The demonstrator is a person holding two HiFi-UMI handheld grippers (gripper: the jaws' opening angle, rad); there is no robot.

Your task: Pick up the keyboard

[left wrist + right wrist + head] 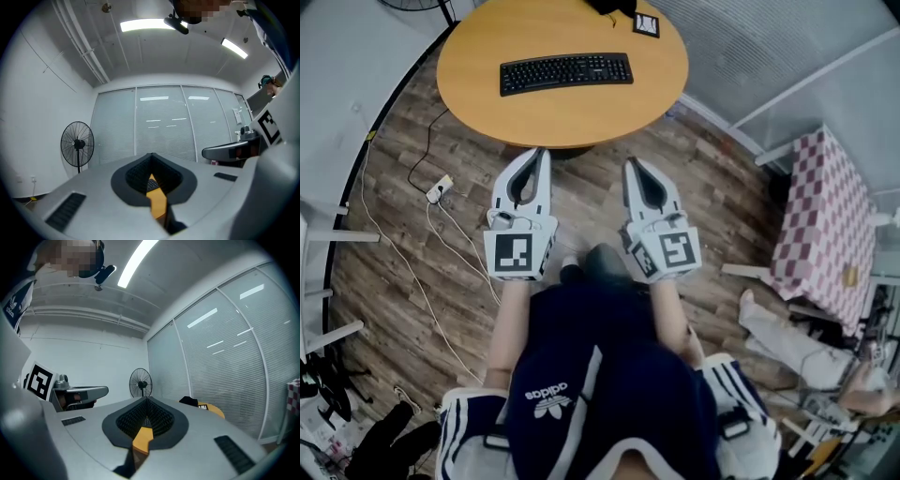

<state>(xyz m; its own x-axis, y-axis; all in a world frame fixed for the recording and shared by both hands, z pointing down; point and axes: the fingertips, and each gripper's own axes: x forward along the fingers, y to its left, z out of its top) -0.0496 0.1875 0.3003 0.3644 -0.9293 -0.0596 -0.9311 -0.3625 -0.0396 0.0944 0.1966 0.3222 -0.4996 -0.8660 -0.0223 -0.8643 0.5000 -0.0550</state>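
A round wooden bench (581,117) sits at the top of the head view. The black keyboard (566,71) lies flat on it, near the middle, with its long side running left to right. Nothing is touching the keyboard. A small black and white card (646,23) lies on the bench to the upper right of the keyboard, apart from it.

Below the bench, over the wooden floor (394,272), the person holds both grippers side by side. The left gripper (541,152) is in the middle left of the frame and the right gripper (630,164) is in the middle right. Both point up the frame toward the bench, and their tips are just short of its near edge. They are well apart from the keyboard.

In the left gripper view, the left gripper (151,155) has its jaws pressed together with nothing held in them. In the right gripper view, the right gripper (146,400) also has its jaws pressed together and holds nothing.

A standing fan (77,144) is by the white wall at the left of the left gripper view. White cables (441,239) lie on the floor at the left of the head view. A red and white checked cloth (825,216) is at the right.
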